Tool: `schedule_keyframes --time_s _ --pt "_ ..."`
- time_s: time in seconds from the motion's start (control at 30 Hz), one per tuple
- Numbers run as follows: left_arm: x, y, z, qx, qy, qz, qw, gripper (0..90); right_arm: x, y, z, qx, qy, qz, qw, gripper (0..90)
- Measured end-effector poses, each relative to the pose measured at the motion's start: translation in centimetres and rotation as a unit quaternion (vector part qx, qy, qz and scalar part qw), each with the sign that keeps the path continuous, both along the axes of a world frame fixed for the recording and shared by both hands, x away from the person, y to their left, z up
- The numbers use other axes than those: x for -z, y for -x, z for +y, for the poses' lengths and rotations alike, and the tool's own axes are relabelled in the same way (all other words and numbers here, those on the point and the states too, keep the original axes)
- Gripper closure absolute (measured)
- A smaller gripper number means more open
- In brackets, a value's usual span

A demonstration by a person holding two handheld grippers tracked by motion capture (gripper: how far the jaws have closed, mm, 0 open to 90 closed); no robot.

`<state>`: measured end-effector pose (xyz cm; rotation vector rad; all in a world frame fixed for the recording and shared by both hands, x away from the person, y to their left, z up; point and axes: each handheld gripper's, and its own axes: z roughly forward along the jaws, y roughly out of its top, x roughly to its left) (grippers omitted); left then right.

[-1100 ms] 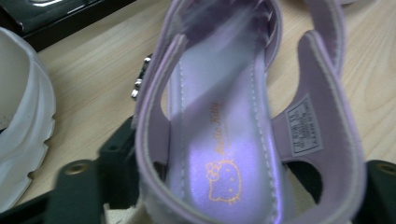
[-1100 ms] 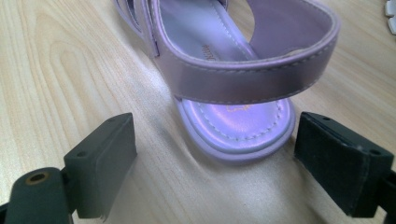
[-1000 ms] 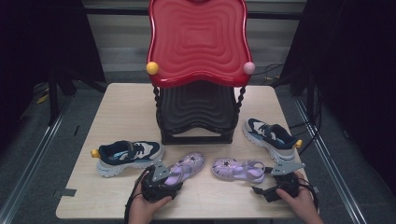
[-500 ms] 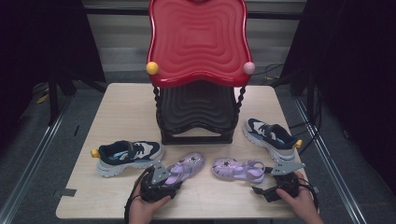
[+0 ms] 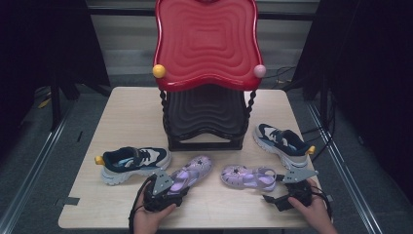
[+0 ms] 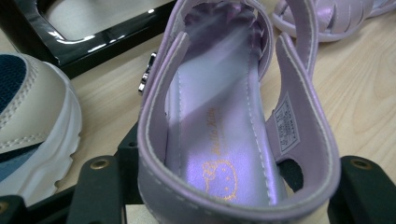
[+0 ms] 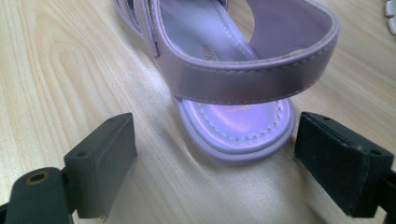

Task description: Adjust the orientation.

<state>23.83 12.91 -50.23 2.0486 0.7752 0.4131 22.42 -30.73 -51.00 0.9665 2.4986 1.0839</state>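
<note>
Two lilac sandals lie on the wooden table (image 5: pixel 122 117) near its front edge. My left gripper (image 5: pixel 174 190) (image 6: pixel 229 186) has its jaws on either side of the heel strap of the left sandal (image 5: pixel 192 173) (image 6: pixel 219 116). The jaws have just been closing and now press on the strap. The sandal still rests on the table. My right gripper (image 5: pixel 273 192) (image 7: pixel 224 163) stands open around the heel of the right sandal (image 5: pixel 246 176) (image 7: pixel 224 46), with its pads (image 7: pixel 105 158) apart from the sole on both sides.
A dark blue and white sneaker (image 5: pixel 134 163) (image 6: pixel 32 130) lies left of the sandals, and its partner (image 5: pixel 282 139) lies at the right. A two-tier stand with a red top (image 5: pixel 207 44) and a black lower shelf (image 5: pixel 207 117) stands behind them.
</note>
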Motion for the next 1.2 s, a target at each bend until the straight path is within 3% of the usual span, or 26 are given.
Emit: schedule_keyframes --time_s 0.6,0.73,1.2 --pt "-1.8 0.4 0.5 -0.030 0.032 -0.025 0.9987 37.0 0.0 0.0 0.0 0.000 0.000 0.001 1.0000 12.3" --pt "-2.8 0.5 0.6 -0.051 0.051 -0.036 0.9968 37.0 0.0 0.0 0.0 0.000 0.000 0.000 1.0000 12.3" --pt "-4.9 0.8 0.3 -0.072 0.059 -0.070 0.9933 37.0 0.0 0.0 0.0 0.000 -0.001 0.001 1.0000 12.3"
